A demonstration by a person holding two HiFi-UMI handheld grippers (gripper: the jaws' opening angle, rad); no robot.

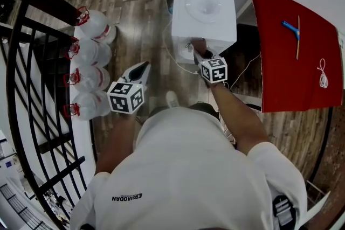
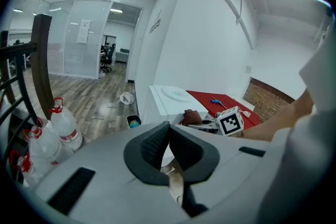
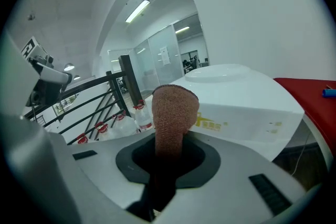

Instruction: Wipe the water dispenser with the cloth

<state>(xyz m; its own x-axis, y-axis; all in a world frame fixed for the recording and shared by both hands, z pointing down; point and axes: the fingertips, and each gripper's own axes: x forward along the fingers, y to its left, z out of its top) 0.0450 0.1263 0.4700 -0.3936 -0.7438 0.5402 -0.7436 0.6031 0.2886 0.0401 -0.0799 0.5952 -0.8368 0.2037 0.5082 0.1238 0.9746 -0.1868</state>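
From the head view, the person stands over the white water dispenser [image 1: 204, 13], which sits on the wooden floor [image 1: 135, 2] beside a red-covered table [image 1: 294, 46]. The right arm reaches forward and slightly inward, nearly straight. It brings the right gripper [image 1: 200, 55] up to the near front edge of the dispenser's top. The brownish cloth [image 1: 197, 43] shows at its tip, right at that edge. The left arm is bent and held lower. The left gripper [image 1: 141, 69] points forward over bare floor, well apart from the dispenser. A row of water bottles [image 1: 91, 56] stands to its left along a black railing [image 1: 32, 62].

In the left gripper view, the two dark pads meet at their tips and nothing is between them. The gripper is level. Ahead and to the right are the dispenser, the red table and the right gripper's marker cube, with the cloth at the dispenser's front corner.

In the right gripper view, the jaws are clamped on the cloth. It stands up from between them as a folded, rounded wad. Its top lies over the dispenser's front face, just under the rim and beside a small yellow label [image 3: 210, 124]. Whether the cloth actually presses on the surface cannot be told. The gripper is aimed upward at that face.
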